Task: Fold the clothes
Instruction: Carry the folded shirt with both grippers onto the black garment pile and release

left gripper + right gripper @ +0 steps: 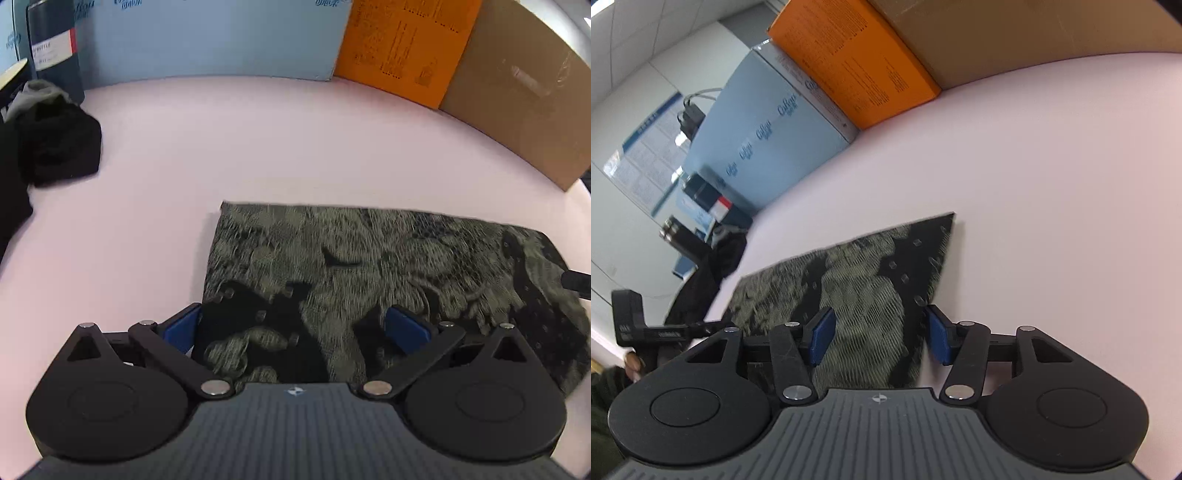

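A folded olive and black patterned garment lies flat on the pale pink table. My left gripper is open just above its near left part, blue pads spread wide with nothing between them. In the right wrist view the same garment runs ahead of my right gripper, which is open over its near right edge, blue pads apart and empty. The left gripper's body shows at the far left of that view.
A pile of black clothes sits at the left of the table. A light blue box, an orange box and a brown cardboard box line the far edge. A dark bottle stands at the back left.
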A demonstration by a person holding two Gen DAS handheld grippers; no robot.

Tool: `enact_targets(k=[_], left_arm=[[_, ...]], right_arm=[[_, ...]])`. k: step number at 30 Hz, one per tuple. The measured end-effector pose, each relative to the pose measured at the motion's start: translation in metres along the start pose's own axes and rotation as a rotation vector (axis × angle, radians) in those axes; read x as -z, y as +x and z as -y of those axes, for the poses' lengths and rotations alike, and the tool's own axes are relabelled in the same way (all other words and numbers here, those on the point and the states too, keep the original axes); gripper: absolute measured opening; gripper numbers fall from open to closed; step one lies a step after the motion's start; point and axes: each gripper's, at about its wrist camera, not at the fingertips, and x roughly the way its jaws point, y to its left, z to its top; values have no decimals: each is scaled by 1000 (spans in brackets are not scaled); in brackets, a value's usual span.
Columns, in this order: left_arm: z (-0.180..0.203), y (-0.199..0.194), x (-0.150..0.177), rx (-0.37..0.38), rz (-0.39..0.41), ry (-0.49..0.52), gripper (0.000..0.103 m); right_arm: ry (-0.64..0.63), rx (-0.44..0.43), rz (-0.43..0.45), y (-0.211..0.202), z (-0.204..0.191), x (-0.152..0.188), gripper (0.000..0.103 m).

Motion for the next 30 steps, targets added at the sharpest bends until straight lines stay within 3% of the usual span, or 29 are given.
enact_targets(k=[2, 3, 4, 5, 8, 12, 16, 20, 23, 25, 27, 28, 30], left_arm=[[14, 0, -4, -96, 61, 11, 52], [19, -2, -5, -108, 73, 9, 11], [23, -4, -7, -113, 82, 6, 3], [26, -7, -6, -133, 102, -3, 3], [30, -30, 2, -185, 177, 6, 3], [20, -71, 11, -214, 256, 1, 3], [-9, -112, 14, -287, 330, -73, 3], [-56, -150, 18, -397, 388, -160, 3], [-93, -166, 16, -492, 412, -166, 3], [-120, -162, 16, -543, 388, -174, 6], [-151, -141, 14, -581, 275, -184, 16], [-166, -126, 15, -638, 192, -203, 29], [-192, -101, 19, -739, 46, -252, 33]], right_arm=[[-6, -30, 32, 18, -4, -4, 51], [16, -40, 44, 26, -4, -6, 39], [47, -41, 48, 31, -3, -7, 21], [74, -40, 49, 35, -2, -7, 5], [146, -72, 64, 39, -5, -8, 5], [197, -218, 106, 27, -29, -18, 5], [172, -350, 102, 32, -66, -35, 5], [114, -454, 55, 71, -111, -56, 5], [48, -511, -2, 121, -147, -71, 5], [-17, -526, -53, 165, -172, -80, 5], [-115, -481, -110, 214, -194, -82, 5], [-153, -427, -134, 237, -202, -80, 6], [-225, -279, -170, 278, -213, -74, 14]])
